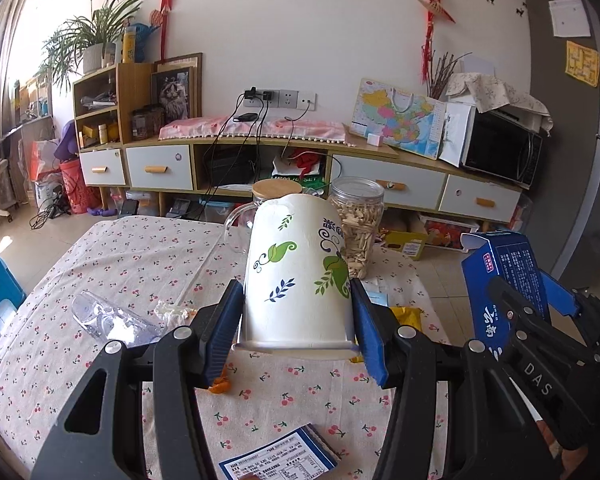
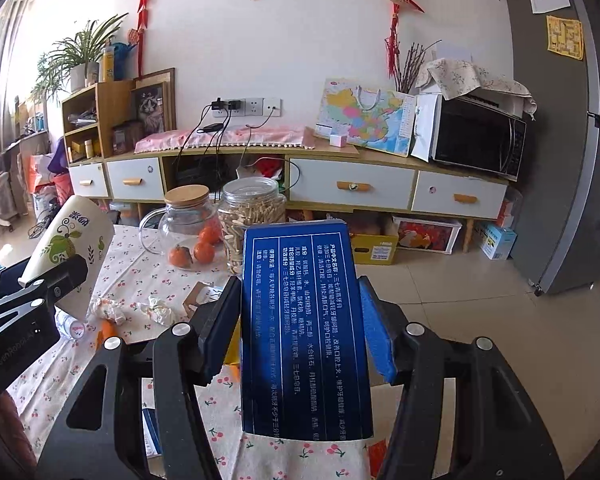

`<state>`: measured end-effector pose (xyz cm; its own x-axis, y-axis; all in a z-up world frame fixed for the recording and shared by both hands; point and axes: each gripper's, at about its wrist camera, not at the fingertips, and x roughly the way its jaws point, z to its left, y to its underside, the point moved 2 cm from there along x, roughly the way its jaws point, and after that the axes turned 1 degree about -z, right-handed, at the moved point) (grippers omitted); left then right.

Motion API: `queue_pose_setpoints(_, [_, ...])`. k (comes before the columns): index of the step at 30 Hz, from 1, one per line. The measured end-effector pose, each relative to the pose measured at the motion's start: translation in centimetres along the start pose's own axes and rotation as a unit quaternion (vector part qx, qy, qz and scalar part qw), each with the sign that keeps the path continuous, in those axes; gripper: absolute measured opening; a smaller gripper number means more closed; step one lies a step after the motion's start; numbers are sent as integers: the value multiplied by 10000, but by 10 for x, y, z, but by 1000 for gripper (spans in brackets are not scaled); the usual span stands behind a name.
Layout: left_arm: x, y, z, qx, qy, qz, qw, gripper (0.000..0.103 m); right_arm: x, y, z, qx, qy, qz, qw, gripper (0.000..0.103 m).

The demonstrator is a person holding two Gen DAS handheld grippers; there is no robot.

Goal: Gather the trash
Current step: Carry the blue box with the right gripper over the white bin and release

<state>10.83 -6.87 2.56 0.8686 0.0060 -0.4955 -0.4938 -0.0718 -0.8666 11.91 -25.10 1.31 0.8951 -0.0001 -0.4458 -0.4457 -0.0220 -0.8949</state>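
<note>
The left gripper [image 1: 296, 312] was clamped on a paper cup [image 1: 298, 268], held clear above the table [image 1: 112, 256]. The right gripper [image 2: 300, 320] pinched a blue box [image 2: 304, 328], also lifted off the table. Step in hand, by my judgement: both items picked up and being carried to disposal; no bin was in view. Still on the table lay crumpled wrappers [image 2: 156, 309], a crushed bottle [image 1: 112, 320], peel [image 1: 219, 385] and a leaflet [image 1: 278, 458]. The next move calls for locating a bin, then releasing both loads over it.
</note>
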Motion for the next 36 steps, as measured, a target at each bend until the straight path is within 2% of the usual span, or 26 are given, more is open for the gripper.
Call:
queue_pose_setpoints(7, [5,13,-38,112,251,184,9995,53,5,11,-57,335,557,274,9975,54])
queue_pose_setpoints(12, [5,19,-70,241,440,276,9984,53,14,26,-97,703,890,721,9909,54])
queue_pose_setpoints(17, [5,24,-105,431,619,342,9966,53,18,43,-127,968,1047,1190,9826,56])
queue_pose_setpoints(19, [6,25,-119,498,691,381,9956,53,13,44,-137,1076,1151,1161,9807,64])
queue_pose_setpoints(21, [8,27,-133,556,778,424,9945,53,4,41,-148,1152,1333,1021,9791,78])
queue_pose_setpoints(27, [11,32,-177,733,1069,582,9899,53,-22,28,-183,1394,1937,531,9697,94])
queue_pose_setpoints(36, [11,42,-228,889,1463,800,9820,54,-43,27,-228,1866,2367,370,9528,96])
